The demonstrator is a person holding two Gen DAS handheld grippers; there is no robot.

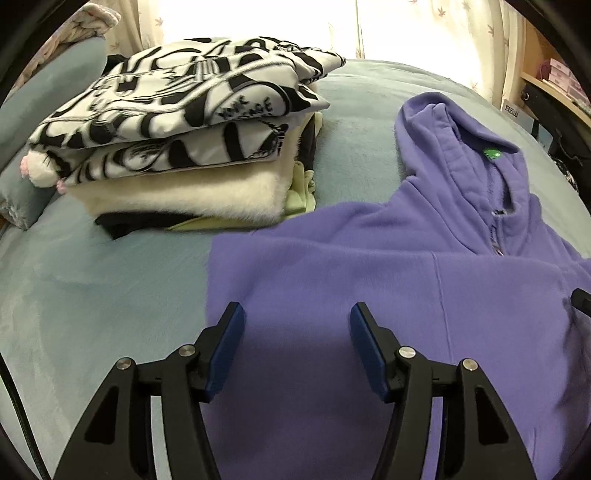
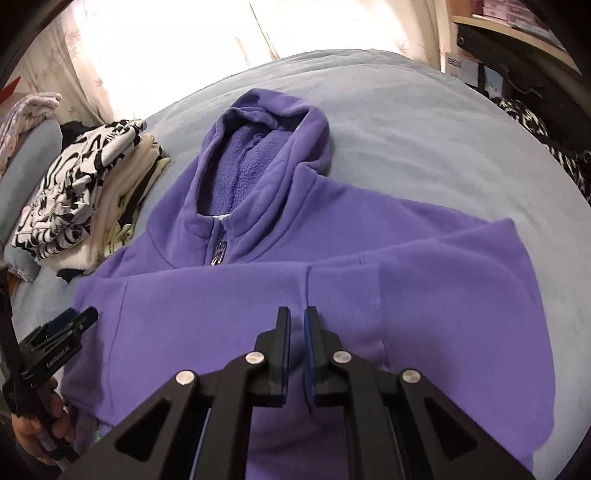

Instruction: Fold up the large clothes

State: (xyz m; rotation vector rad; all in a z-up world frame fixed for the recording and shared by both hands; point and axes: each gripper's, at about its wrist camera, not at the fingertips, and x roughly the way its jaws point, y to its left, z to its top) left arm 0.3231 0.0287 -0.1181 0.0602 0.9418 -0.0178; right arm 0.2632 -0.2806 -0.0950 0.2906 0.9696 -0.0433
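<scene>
Over the purple hoodie (image 2: 332,295), the right tool (image 2: 297,314) angles down nearly closed on fabric; the left tool (image 1: 297,314) gapes empty.

A home bedroom: blue-sheeted bed (image 2: 406,110), curtained window (image 1: 258,22), stack of folded clothes (image 1: 177,140).

Little can be read. The black-and-white printed garment (image 1: 177,107) on top of the folded pile carries scrawled lettering, too warped to make out. A white box (image 1: 511,107) on the shelf bears dark characters (blurred). The left gripper (image 2: 79,319) shows small white print, unreadable.
</scene>
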